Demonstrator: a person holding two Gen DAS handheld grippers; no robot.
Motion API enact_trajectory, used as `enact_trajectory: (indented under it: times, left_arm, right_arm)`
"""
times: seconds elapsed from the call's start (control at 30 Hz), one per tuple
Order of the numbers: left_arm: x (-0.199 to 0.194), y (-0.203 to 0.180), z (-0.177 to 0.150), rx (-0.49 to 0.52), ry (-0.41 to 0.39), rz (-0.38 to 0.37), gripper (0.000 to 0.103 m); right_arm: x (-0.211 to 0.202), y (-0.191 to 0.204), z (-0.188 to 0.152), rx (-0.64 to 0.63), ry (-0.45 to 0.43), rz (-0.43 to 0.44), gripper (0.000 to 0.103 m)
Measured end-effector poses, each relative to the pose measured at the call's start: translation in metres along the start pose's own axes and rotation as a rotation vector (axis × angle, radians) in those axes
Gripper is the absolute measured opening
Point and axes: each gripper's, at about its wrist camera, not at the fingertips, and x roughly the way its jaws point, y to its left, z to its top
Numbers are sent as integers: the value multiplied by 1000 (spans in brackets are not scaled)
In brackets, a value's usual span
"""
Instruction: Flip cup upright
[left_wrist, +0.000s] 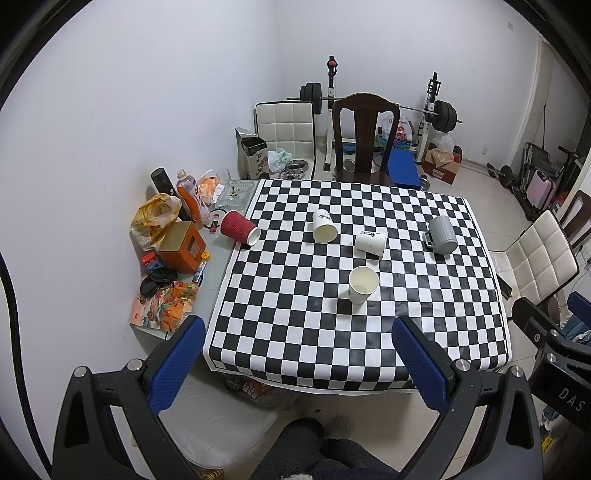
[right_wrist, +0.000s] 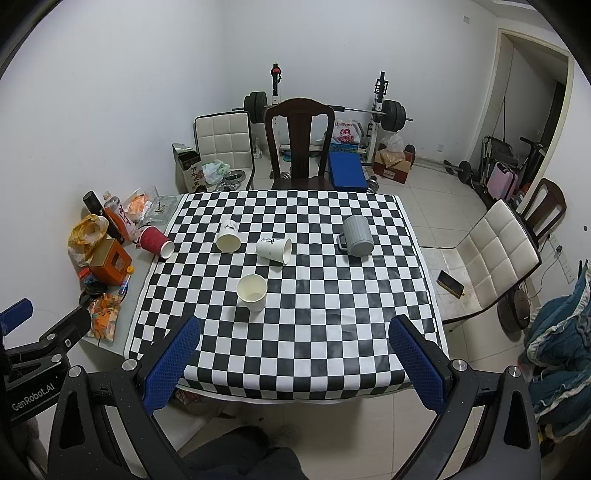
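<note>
On the checkered table (left_wrist: 295, 332) (right_wrist: 332, 332) stand and lie several cups. One white paper cup (left_wrist: 363, 284) (right_wrist: 252, 292) stands upright near the middle. Two white paper cups lie on their sides behind it: one (left_wrist: 324, 226) (right_wrist: 229, 236) with its mouth toward me, one (left_wrist: 370, 242) (right_wrist: 274, 250) lying crosswise. A red ribbed cup (left_wrist: 240, 228) (right_wrist: 156, 241) lies on its side at the left edge. A grey mug (left_wrist: 441, 235) (right_wrist: 355, 236) stands mouth down at the right. My left gripper (left_wrist: 297, 332) and right gripper (right_wrist: 295, 332) are open and empty, held back over the near table edge.
Clutter sits on the table's left strip: an orange box (left_wrist: 183, 246) (right_wrist: 110, 261), bottles, bags and snack packets (left_wrist: 166, 308). A dark wooden chair (left_wrist: 364, 136) (right_wrist: 299, 140) stands behind the table, white chairs (right_wrist: 491, 254) at the right and rear left. A phone (right_wrist: 450, 284) lies on the floor.
</note>
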Motion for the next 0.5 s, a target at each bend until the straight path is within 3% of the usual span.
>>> enact_trajectory:
  times: [0.5]
  left_arm:
    - [-3, 3, -2, 6, -3, -4, 103]
  right_arm:
    - [0, 2, 1, 3, 0, -3, 103]
